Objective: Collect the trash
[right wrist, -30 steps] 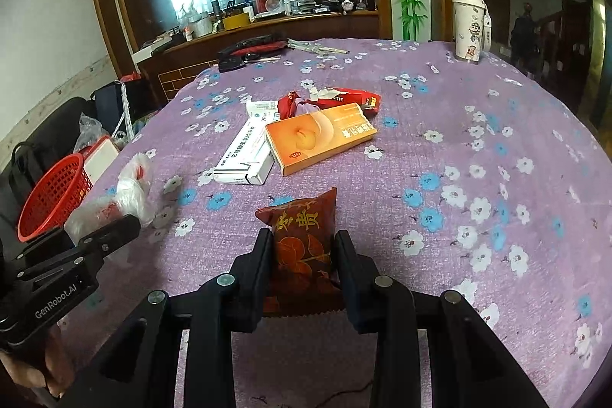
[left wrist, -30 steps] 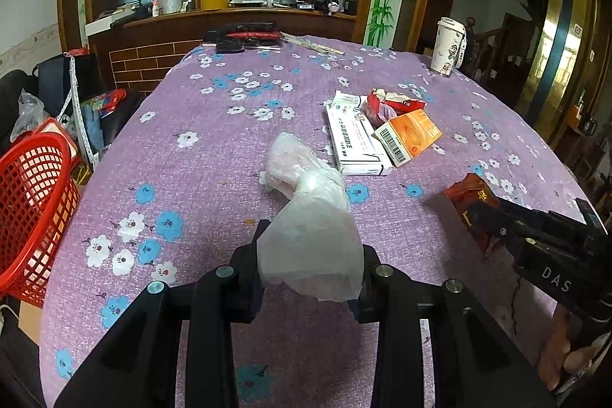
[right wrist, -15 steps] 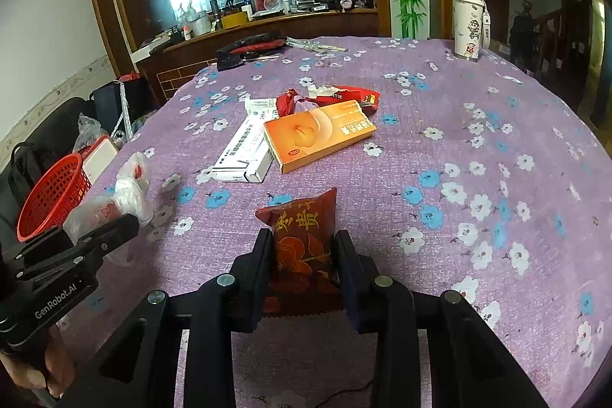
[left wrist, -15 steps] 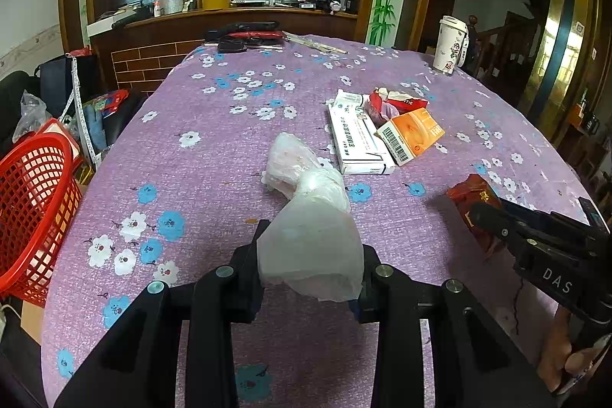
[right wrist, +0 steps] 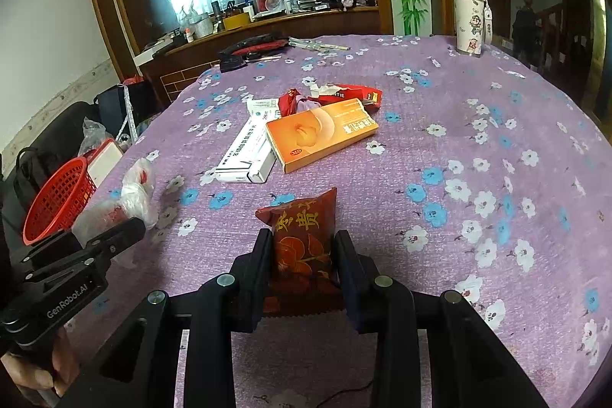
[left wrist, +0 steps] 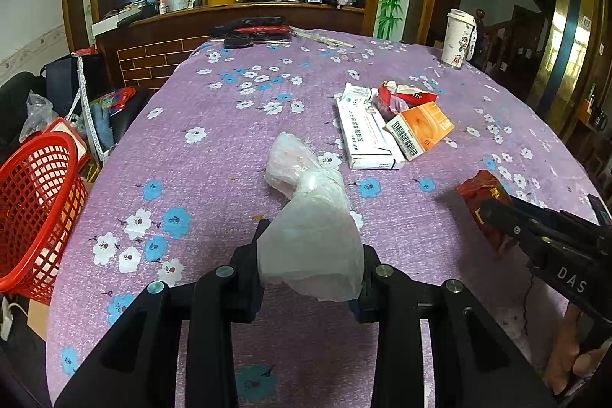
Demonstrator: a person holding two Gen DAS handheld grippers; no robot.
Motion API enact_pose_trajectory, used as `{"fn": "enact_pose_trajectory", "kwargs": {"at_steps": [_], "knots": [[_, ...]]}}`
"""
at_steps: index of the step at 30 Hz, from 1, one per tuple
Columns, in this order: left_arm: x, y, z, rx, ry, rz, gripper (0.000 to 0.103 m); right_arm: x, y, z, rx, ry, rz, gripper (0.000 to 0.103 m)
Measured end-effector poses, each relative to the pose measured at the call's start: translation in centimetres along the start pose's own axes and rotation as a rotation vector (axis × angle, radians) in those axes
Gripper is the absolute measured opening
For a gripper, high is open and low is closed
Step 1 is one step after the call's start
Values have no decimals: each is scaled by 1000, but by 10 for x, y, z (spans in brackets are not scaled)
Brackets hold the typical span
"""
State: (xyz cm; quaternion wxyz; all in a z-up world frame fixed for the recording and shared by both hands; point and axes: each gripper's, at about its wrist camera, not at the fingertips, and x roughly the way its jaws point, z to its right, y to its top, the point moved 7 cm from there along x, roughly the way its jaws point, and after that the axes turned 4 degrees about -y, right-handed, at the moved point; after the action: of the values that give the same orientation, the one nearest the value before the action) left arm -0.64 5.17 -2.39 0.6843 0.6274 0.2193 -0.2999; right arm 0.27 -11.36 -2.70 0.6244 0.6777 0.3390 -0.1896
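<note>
Two light, crinkly scraps are pinched just above the surface — the left gripper narrowly clamps a limp plastic bag, the right gripper a slippery red snack wrapper; both look best gripped mid-body.

On the table, the plastic bag lies left of the snack packet; two boxes lie side by side behind both, a cup at the far right edge, a basket beyond the left edge
</note>
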Motion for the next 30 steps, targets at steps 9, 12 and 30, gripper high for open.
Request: {"fn": "enact_pose_trajectory", "kwargs": {"at_steps": [9,12,30], "knots": [[4,0,-2,-1,45,-23,32,5,-1,0,13,25,-28,35],[6,-1,-2,3,48,-32,32,5,-1,-1,14,37,-29,35],[12,-4,-8,-22,107,-67,32,6,-1,0,26,60,-39,35]]}}
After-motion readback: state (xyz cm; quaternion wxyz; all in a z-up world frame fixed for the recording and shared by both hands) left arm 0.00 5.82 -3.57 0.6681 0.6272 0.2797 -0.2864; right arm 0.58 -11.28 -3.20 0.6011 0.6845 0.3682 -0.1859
